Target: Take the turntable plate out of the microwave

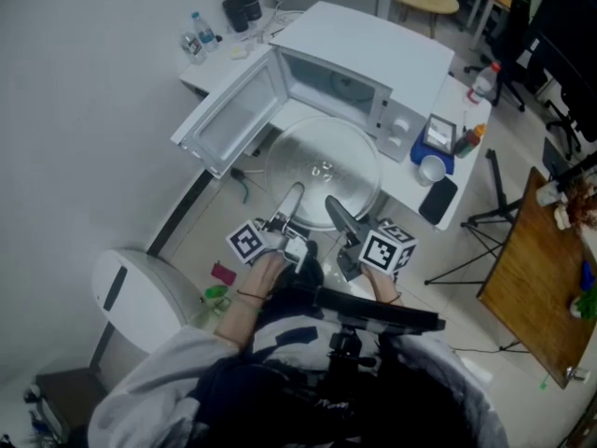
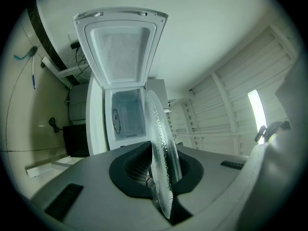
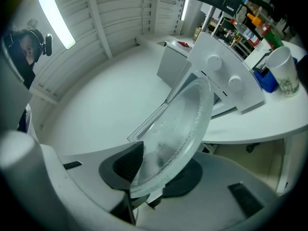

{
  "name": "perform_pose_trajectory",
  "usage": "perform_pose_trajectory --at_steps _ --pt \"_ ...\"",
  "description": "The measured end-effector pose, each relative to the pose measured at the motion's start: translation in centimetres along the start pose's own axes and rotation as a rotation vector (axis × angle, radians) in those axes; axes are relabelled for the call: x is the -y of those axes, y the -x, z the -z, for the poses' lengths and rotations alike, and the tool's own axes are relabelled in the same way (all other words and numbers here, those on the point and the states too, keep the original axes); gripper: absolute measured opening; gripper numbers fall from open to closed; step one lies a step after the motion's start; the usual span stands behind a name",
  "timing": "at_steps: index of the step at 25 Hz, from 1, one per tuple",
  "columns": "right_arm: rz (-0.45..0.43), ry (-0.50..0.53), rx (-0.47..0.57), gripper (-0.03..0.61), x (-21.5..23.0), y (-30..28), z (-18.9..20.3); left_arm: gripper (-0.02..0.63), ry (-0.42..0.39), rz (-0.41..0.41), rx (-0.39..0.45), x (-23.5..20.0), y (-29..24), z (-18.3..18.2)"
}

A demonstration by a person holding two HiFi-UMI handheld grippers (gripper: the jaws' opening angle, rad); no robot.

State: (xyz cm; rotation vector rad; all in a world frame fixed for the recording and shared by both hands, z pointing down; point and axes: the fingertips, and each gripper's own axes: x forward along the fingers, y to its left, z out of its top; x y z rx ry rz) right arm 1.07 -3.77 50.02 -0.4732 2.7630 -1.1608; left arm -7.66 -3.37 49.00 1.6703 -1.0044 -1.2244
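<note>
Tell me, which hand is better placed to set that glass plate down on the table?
Probably the right. Both grippers' jaws clamp the plate at its near rim, but the open microwave door crowds the left gripper, while the right gripper sits beside bare table.

The plate (image 1: 323,171) is clear, pebbled glass. The microwave (image 1: 373,54) and table (image 1: 408,191) are white. The left gripper (image 1: 296,191) and right gripper (image 1: 331,203) are grey, with black-and-white square markers.
</note>
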Motion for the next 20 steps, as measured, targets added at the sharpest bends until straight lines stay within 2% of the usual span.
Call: perform_pose_trajectory --at_steps 8,20 --pt "-0.027 0.009 0.014 0.104 -0.4 -0.7 0.0 0.021 -0.002 0.008 0.008 0.2 0.2 -0.7" --pt "-0.017 0.013 -0.005 0.106 -0.6 -0.9 0.2 0.021 0.007 -0.003 0.016 0.0 0.5 -1.1"
